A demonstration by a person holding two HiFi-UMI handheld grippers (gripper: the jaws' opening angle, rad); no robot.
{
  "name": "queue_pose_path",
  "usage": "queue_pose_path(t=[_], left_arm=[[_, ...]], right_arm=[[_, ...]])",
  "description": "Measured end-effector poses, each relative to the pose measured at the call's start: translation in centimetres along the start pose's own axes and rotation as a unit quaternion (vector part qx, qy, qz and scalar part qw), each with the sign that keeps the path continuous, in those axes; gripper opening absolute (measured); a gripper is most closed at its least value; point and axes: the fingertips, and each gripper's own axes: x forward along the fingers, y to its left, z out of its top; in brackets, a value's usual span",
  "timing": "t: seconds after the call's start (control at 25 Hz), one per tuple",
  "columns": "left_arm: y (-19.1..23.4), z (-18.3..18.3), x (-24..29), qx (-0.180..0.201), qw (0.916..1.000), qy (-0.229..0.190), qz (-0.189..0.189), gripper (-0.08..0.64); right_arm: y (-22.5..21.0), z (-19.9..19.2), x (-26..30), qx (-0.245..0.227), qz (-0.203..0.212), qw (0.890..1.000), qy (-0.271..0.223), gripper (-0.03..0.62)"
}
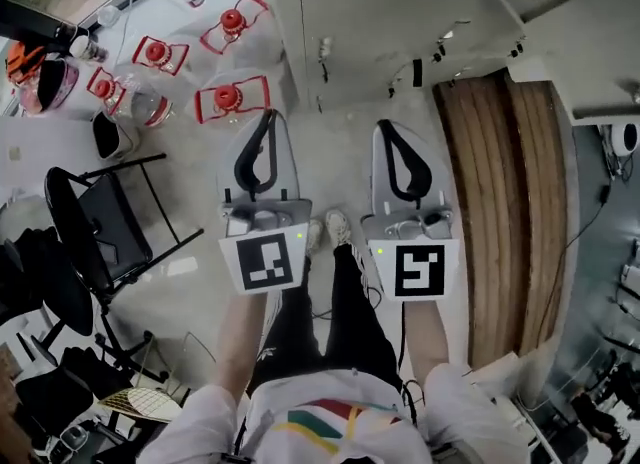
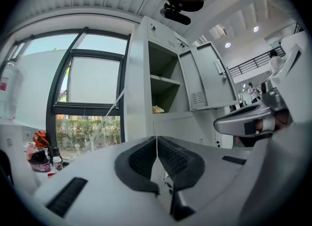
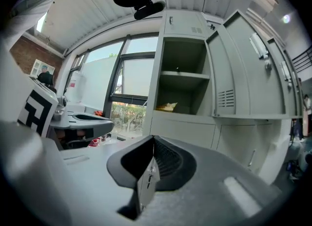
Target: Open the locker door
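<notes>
A grey locker unit [image 1: 400, 12] stands just ahead of me. Its upper compartment [image 3: 183, 81] is open, with the door [image 3: 241, 69] swung out to the right. A small yellow thing [image 3: 167, 106] lies inside on its floor. The same open compartment [image 2: 163, 88] and door [image 2: 204, 76] show in the left gripper view. The lower doors [image 3: 180, 130] are closed. My left gripper [image 1: 268, 117] and right gripper [image 1: 385, 130] are held side by side, short of the locker and pointing at it. Both are shut with nothing between the pads, and neither touches the locker.
A wooden bench [image 1: 510, 202] runs along the right. Several red-framed objects [image 1: 232, 97] lie on the floor at the left front, by a window. A black folding chair [image 1: 100, 232] stands at the left. My legs and shoes [image 1: 325, 227] are below the grippers.
</notes>
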Motion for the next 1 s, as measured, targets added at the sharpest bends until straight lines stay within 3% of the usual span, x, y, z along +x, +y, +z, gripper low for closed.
queue_pose_path(t=[0.24, 0.48, 0.92, 1.0], left_arm=[[0.0, -6.4, 1.1, -0.015, 0.9999, -0.002, -0.007, 0.017], [-0.7, -10.4, 3.0, -0.042, 0.9988, -0.002, -0.025, 0.017], [0.0, -11.9, 3.3, -0.052, 0.9986, -0.002, -0.014, 0.017], [0.3, -11.9, 3.1, -0.054, 0.9985, -0.003, -0.009, 0.017]], right_arm=[[1.0, -7.1, 3.0, -0.016, -0.007, 1.000, -0.006, 0.005], [2.0, -13.3, 5.1, -0.006, 0.005, 1.000, 0.023, 0.005], [2.4, -16.0, 7.3, -0.004, 0.019, 0.999, 0.044, 0.006], [2.8, -17.1, 8.5, 0.016, 0.041, 0.997, 0.069, 0.057]])
